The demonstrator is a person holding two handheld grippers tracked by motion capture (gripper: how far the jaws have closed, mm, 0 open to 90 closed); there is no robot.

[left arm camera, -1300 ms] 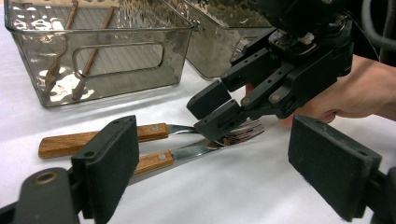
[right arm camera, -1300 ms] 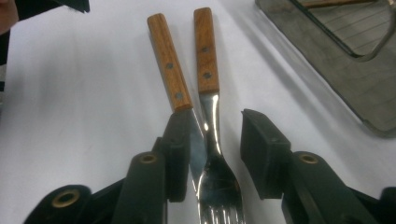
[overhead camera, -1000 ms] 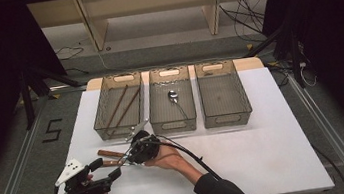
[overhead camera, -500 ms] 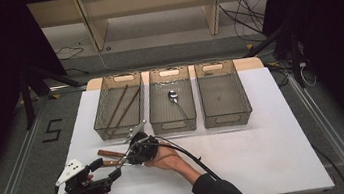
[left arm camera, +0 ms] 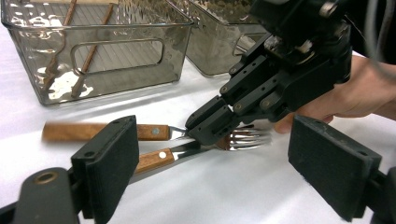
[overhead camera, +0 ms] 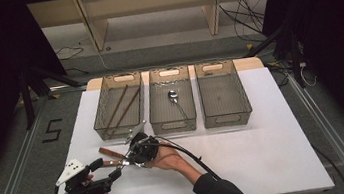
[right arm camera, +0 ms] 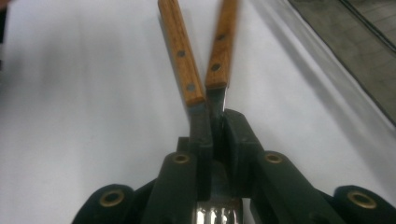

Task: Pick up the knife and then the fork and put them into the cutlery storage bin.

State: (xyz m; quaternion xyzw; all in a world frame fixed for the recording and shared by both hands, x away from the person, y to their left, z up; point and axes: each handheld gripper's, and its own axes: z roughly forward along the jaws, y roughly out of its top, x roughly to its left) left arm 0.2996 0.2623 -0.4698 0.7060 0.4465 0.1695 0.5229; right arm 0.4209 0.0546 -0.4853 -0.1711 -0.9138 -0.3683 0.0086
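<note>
**Right gripper closes on two wooden-handled pieces of cutlery**

Two pieces of cutlery with wooden handles lie side by side on the white counter [overhead camera: 269, 165], near its front left corner: a fork [left arm camera: 243, 138] with its tines pointing toward the person's right hand, and a second utensil [left arm camera: 107, 131] whose head is hidden behind the jaws. The right gripper [left arm camera: 212, 128] has just been closing, and its jaws now pinch the metal necks of both pieces together, just past the ends of the handles. In the right gripper view the two riveted handles [right arm camera: 201, 56] run away from the jaws in a narrow V. The left gripper [overhead camera: 106, 170] hovers just beside them, nearer the counter's front edge, its jaws wide apart and holding nothing; the handles lie beyond its pads without touching them.

Behind the cutlery stand three smoky clear bins in a row. The left bin [overhead camera: 101, 129] holds chopsticks [overhead camera: 120, 109], the middle bin [overhead camera: 174, 125] a spoon [overhead camera: 174, 97]. A figure "5" [overhead camera: 52, 130] is marked on the floor left of the counter.
</note>
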